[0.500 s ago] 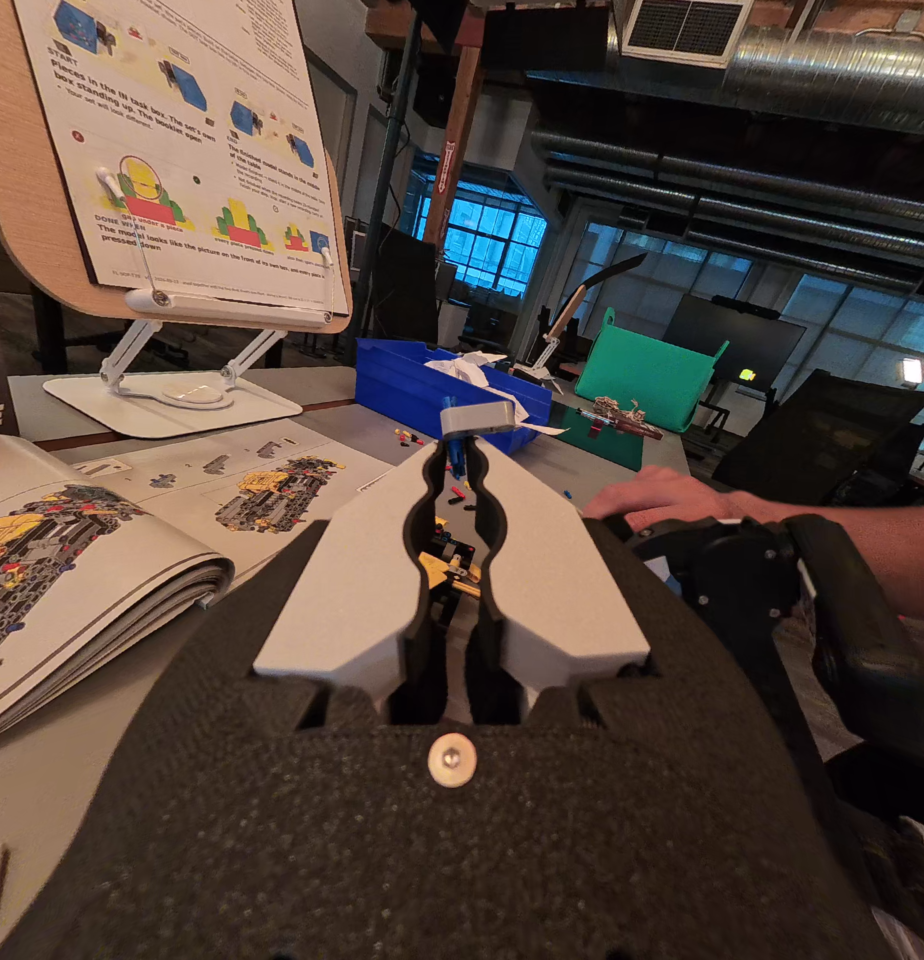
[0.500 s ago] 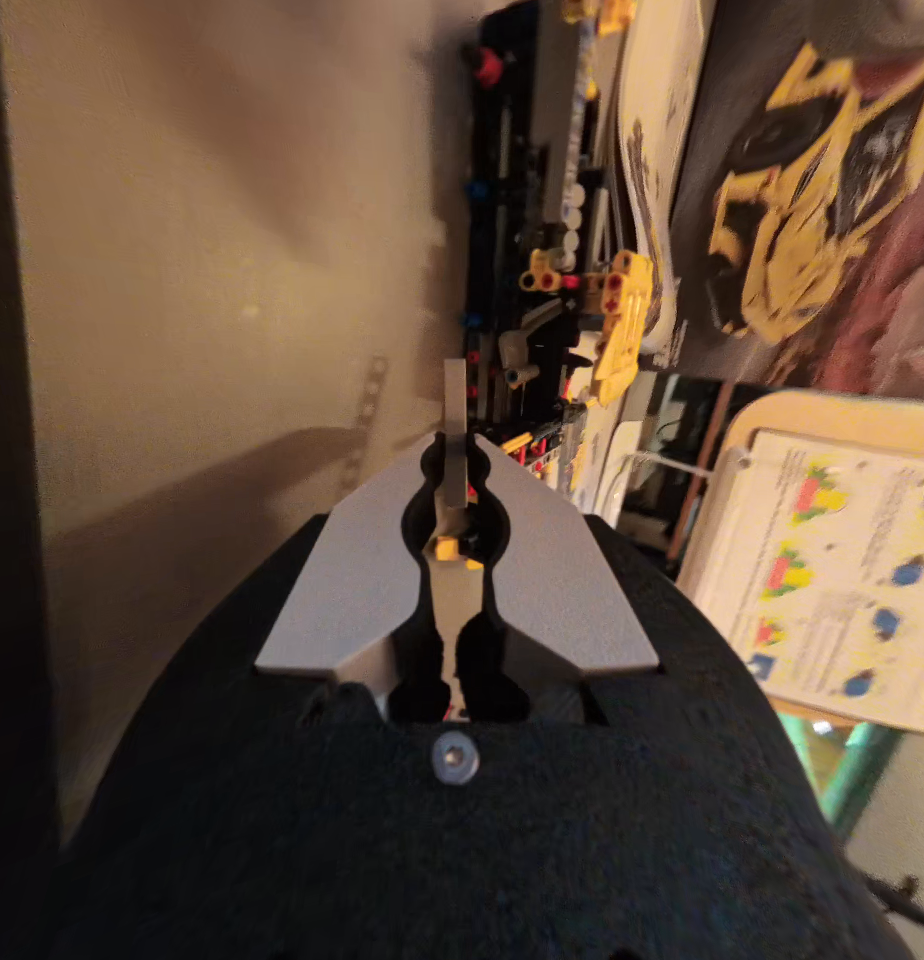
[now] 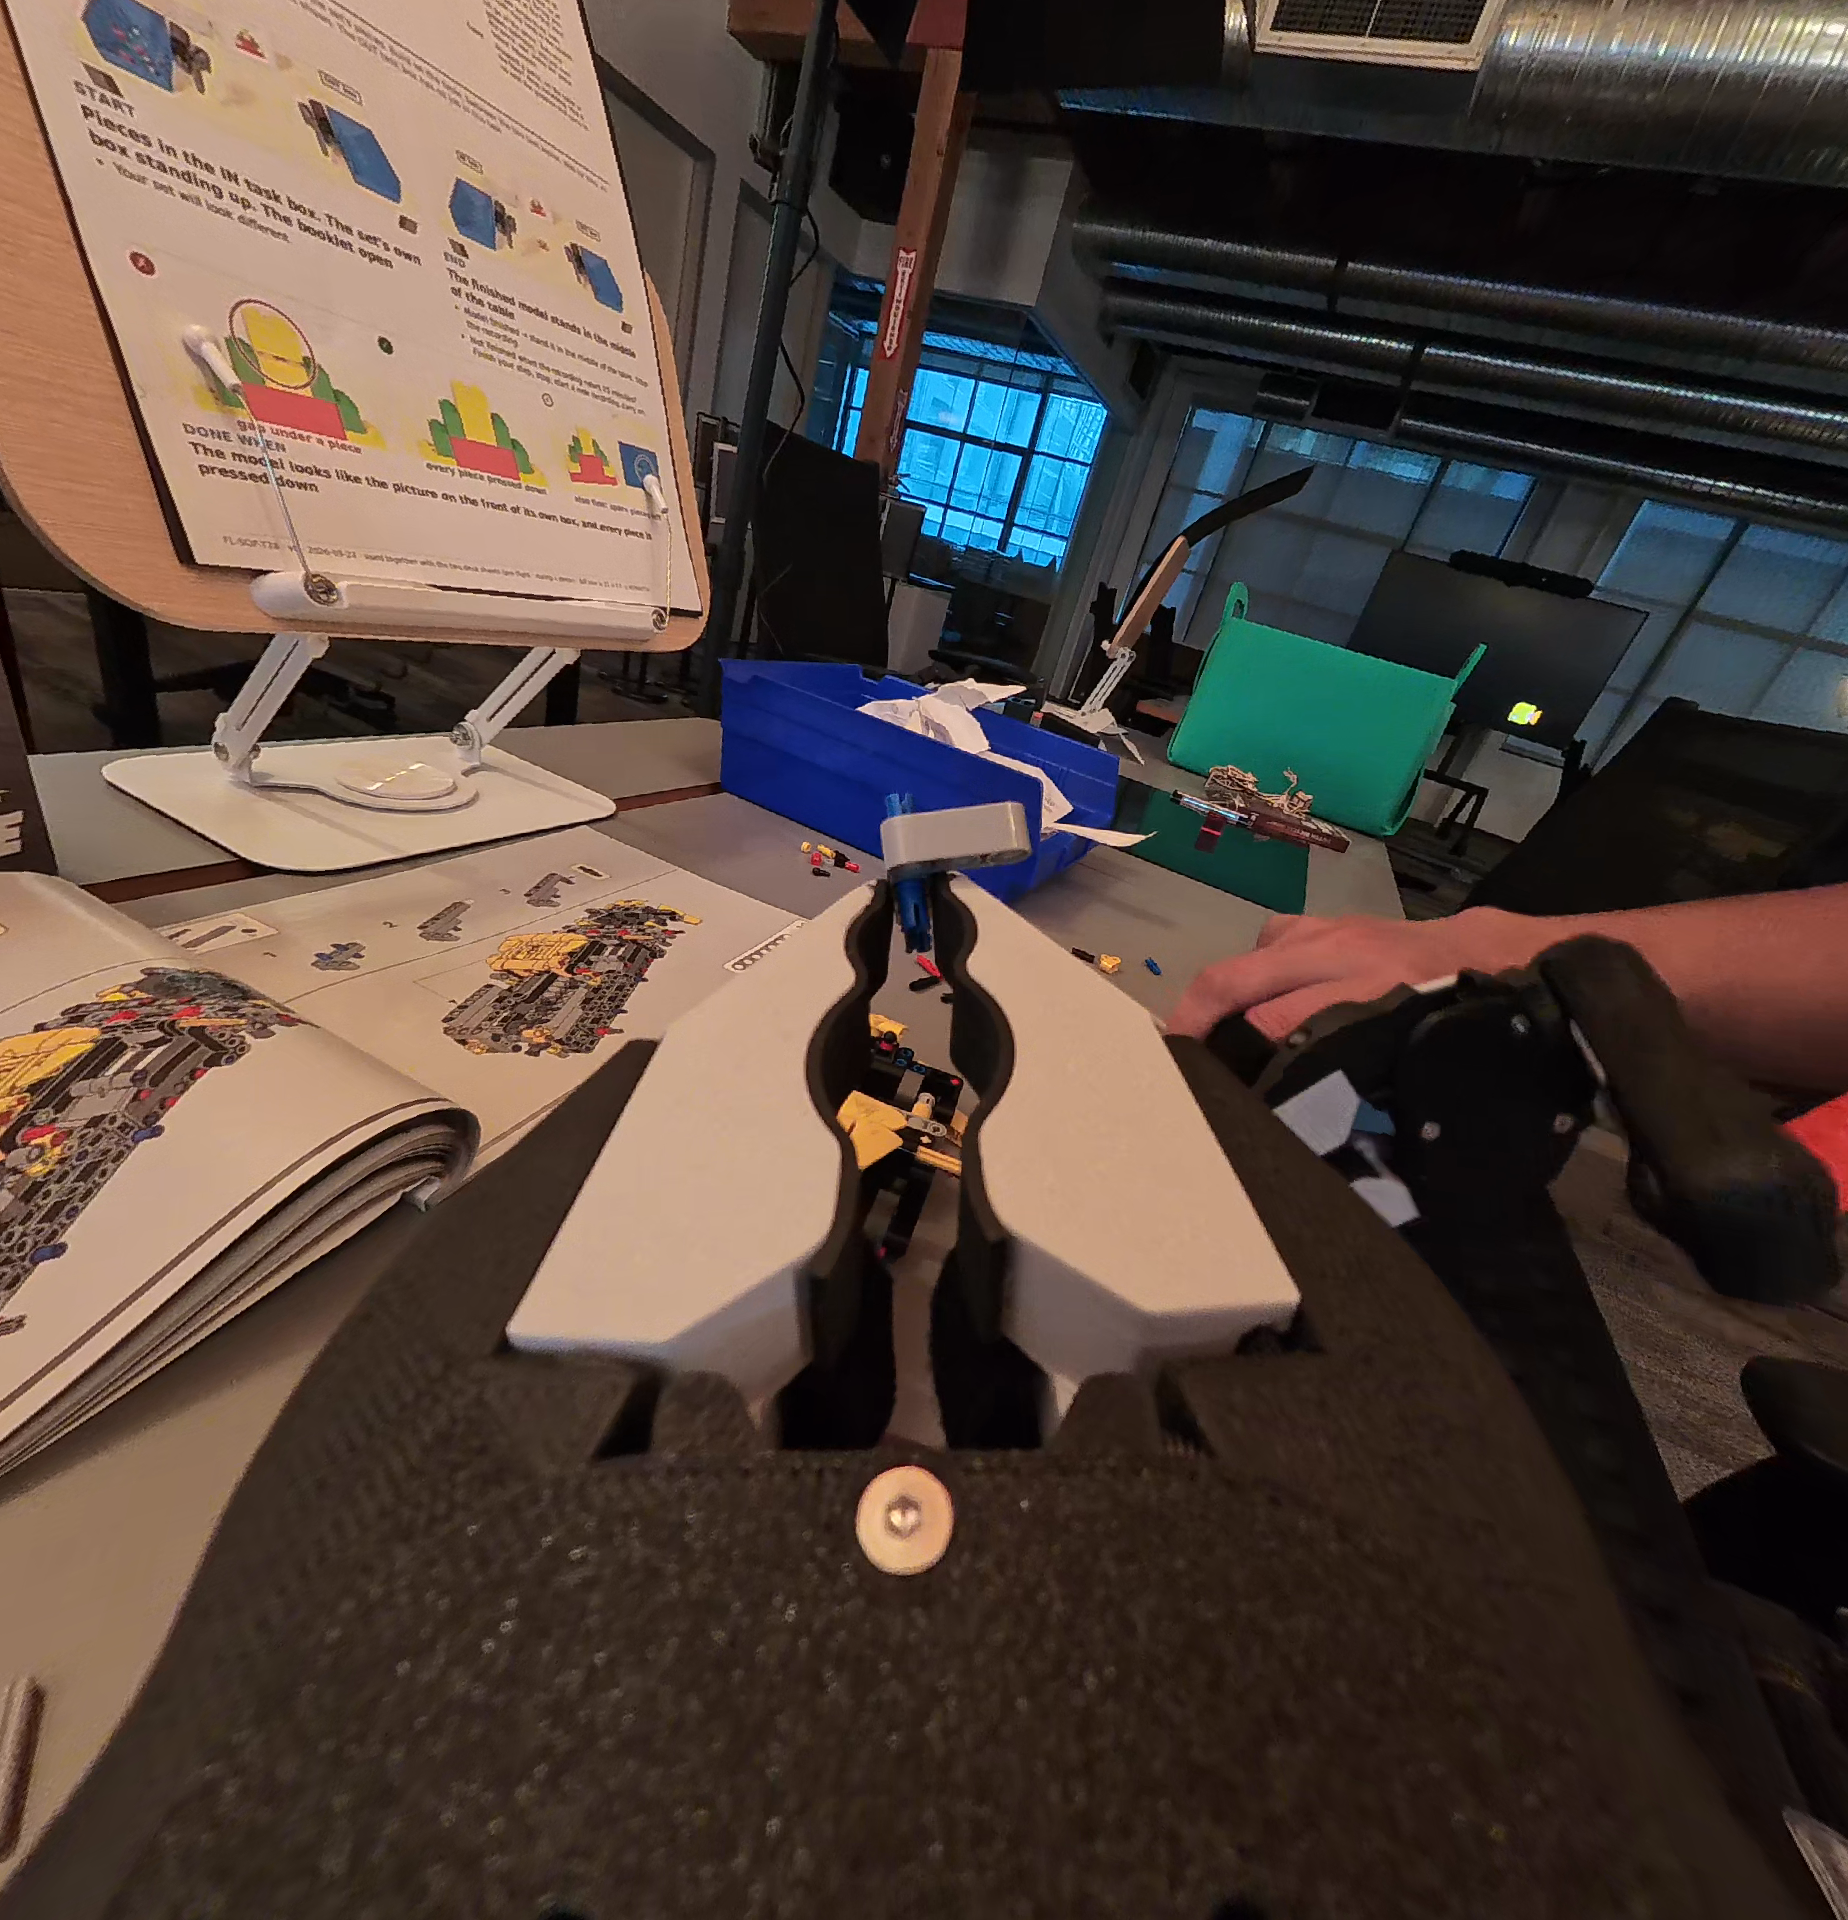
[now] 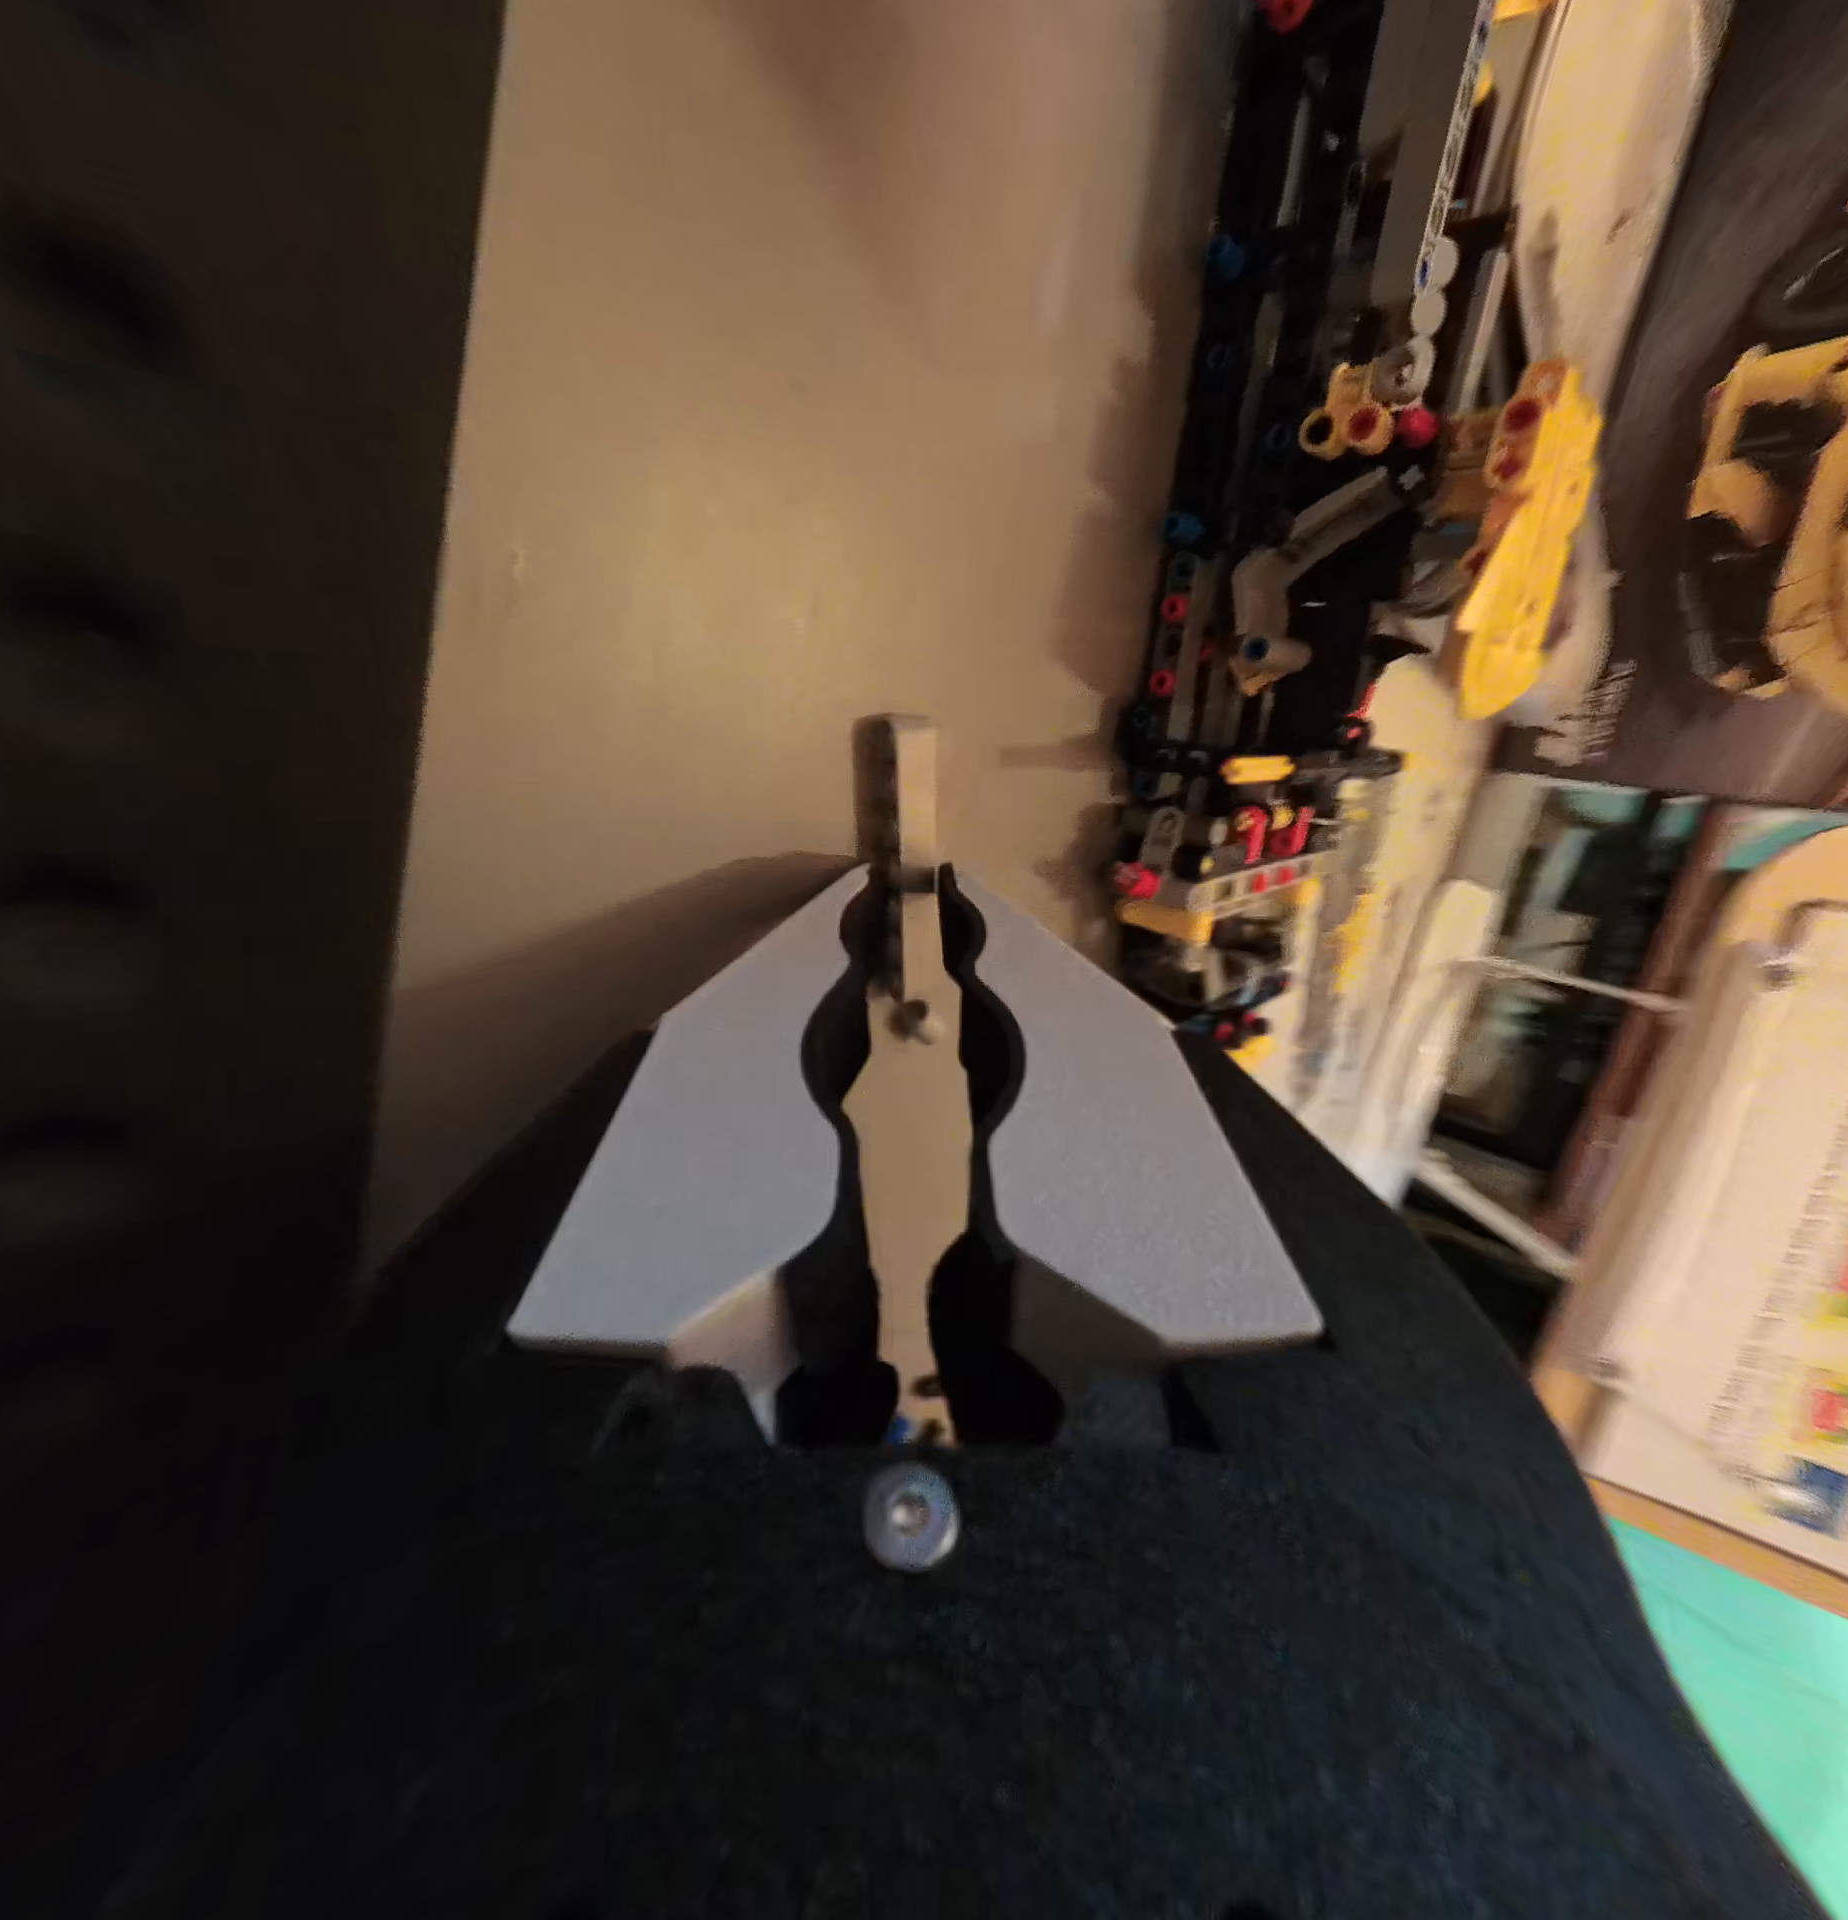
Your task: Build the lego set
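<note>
My left gripper [image 3: 915, 894] is shut on a blue pin [image 3: 912, 914] that carries a short grey beam [image 3: 956, 834] across its top, held above the table. The black and yellow lego model [image 3: 904, 1117] shows partly through the gap between the fingers. My right gripper [image 4: 899, 883] is rolled sideways and shut on a long grey beam [image 4: 896, 800] that sticks out past the tips. The model [image 4: 1315, 582] lies to its right in that view, next to the set's box [image 4: 1782, 416]. The right gripper's handle [image 3: 1502, 1081] and a person's hand [image 3: 1315, 966] show in the left wrist view.
An open instruction booklet [image 3: 224, 1039] lies at the left. A stand with an instruction sheet [image 3: 359, 312] is behind it. A blue bin [image 3: 858, 758] with crumpled paper and a green bag [image 3: 1315, 727] stand at the back. Small loose pieces [image 3: 826, 857] lie near the bin. My right fingertips sit around 20 cm from my left ones.
The right wrist view has shifted: the model now sits farther right and the long grey beam stands clear of it. The left gripper has barely moved.
</note>
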Available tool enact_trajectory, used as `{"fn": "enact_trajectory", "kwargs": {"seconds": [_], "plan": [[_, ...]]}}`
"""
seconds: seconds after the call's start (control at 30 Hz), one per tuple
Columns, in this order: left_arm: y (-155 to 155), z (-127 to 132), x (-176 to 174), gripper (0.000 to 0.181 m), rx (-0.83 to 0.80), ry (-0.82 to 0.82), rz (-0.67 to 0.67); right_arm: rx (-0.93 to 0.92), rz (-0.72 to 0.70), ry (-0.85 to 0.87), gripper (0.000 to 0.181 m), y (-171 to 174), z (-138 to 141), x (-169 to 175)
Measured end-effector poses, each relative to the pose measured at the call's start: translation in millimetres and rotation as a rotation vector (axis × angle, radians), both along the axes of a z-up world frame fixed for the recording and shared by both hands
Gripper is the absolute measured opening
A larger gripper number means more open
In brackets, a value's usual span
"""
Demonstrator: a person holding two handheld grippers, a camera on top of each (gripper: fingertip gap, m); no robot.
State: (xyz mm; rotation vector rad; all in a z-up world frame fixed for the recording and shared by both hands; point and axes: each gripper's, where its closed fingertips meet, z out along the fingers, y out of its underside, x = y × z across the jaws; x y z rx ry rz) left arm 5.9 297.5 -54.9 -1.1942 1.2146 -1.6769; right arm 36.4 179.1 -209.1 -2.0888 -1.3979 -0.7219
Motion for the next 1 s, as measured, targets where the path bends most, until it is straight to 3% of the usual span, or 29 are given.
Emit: {"fn": "enact_trajectory", "kwargs": {"seconds": [0.1,0.2,0.23,0.43,0.63,0.83,0.9,1.0], "plan": [[0,0,0,0.007,-0.002,0.0,-0.003,-0.111,-0.088,0.272,0.031,-12,6,-12],[-2,0,1,0.007,-0.003,0.001,-0.01,-0.216,-0.126,0.565,0.032,-16,21,-26],[-3,0,1,0.008,-0.002,0.001,-0.012,-0.221,-0.121,0.63,0.024,-13,28,-25],[-6,-2,2,0.007,0.006,0.009,-0.023,-0.454,-0.192,0.813,0.024,3,17,-5],[-4,0,0,0.007,-0.003,-0.002,-0.02,-0.45,-0.009,0.603,0.019,-1,4,-11],[-5,1,0,0.007,-0.002,-0.005,-0.025,-0.502,0.007,0.559,0.006,-4,0,-8],[-3,2,0,0.007,-0.005,-0.012,-0.017,-0.418,0.035,0.485,0.0,3,6,-4],[-2,3,-1,0.007,-0.01,-0.017,-0.014,-0.23,0.089,0.209,0.0,16,10,17]]}}
